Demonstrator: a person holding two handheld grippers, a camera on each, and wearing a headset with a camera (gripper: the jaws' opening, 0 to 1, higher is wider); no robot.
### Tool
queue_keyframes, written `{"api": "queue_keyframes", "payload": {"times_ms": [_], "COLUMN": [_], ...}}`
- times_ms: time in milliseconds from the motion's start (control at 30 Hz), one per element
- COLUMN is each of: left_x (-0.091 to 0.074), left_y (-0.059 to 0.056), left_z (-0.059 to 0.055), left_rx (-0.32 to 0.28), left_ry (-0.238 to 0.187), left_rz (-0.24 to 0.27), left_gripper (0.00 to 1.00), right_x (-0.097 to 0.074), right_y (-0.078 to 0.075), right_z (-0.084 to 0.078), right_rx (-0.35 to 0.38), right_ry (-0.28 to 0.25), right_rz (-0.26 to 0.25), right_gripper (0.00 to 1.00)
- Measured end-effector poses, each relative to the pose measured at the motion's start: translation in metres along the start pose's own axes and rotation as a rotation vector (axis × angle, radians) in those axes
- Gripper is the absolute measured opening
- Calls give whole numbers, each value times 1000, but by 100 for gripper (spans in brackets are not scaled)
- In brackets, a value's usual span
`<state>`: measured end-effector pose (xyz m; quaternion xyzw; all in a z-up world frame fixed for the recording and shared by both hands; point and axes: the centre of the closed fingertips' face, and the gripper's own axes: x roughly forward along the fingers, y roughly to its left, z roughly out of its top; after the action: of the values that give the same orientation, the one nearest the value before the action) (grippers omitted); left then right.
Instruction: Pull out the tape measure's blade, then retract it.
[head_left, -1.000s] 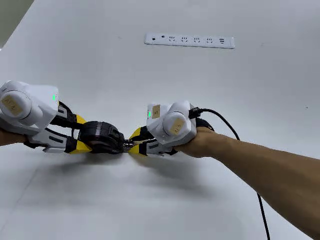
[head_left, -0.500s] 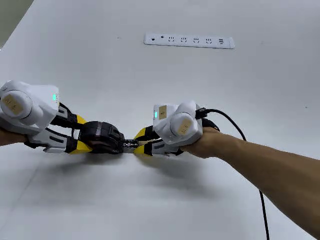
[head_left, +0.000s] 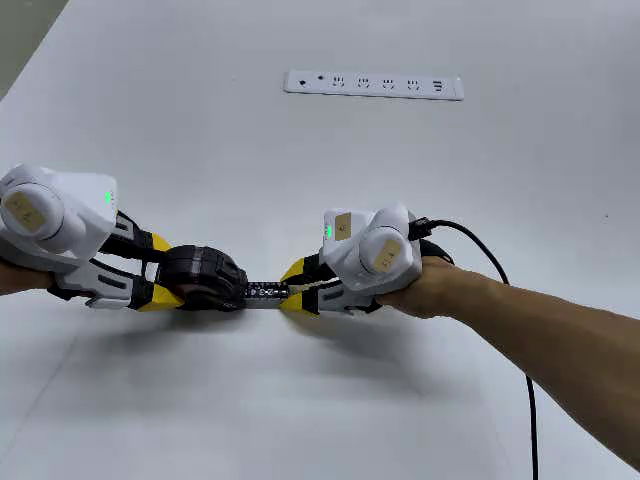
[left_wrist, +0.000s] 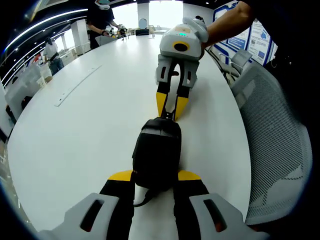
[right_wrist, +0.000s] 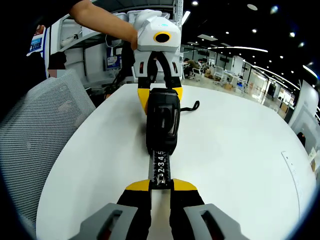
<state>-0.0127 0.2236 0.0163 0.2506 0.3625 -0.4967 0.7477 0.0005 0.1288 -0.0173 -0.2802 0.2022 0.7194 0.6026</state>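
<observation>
A black tape measure (head_left: 203, 277) lies on the white table, held between the yellow tips of my left gripper (head_left: 158, 270), which is shut on its case (left_wrist: 157, 155). A short length of dark blade (head_left: 262, 291) with white numbers (right_wrist: 160, 166) runs out of the case to my right gripper (head_left: 294, 287). The right gripper (right_wrist: 160, 187) is shut on the blade's end. In the right gripper view the case (right_wrist: 162, 119) sits just ahead, with the left gripper (right_wrist: 159, 95) behind it. In the left gripper view the right gripper (left_wrist: 171, 105) faces me past the case.
A white power strip (head_left: 373, 84) lies at the far side of the table. A black cable (head_left: 500, 290) trails from the right gripper along the person's forearm toward the table's near edge. A mesh chair (left_wrist: 272, 135) stands beside the table.
My right gripper has moved right, away from the case, drawing out a short stretch of blade. The left gripper and the case have stayed put.
</observation>
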Motion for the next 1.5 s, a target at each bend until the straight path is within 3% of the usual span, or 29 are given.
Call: {"api": "queue_keyframes", "payload": {"times_ms": [1500], "left_x": [3], "left_y": [2], "left_z": [5], "left_rx": [-1], "left_ry": [7], "left_rz": [-8], "left_gripper": [24], "right_x": [-53], "right_y": [0], "right_z": [-41], "right_rx": [6], "right_ry": [44], "right_rz": [-17], "right_gripper": [10]}}
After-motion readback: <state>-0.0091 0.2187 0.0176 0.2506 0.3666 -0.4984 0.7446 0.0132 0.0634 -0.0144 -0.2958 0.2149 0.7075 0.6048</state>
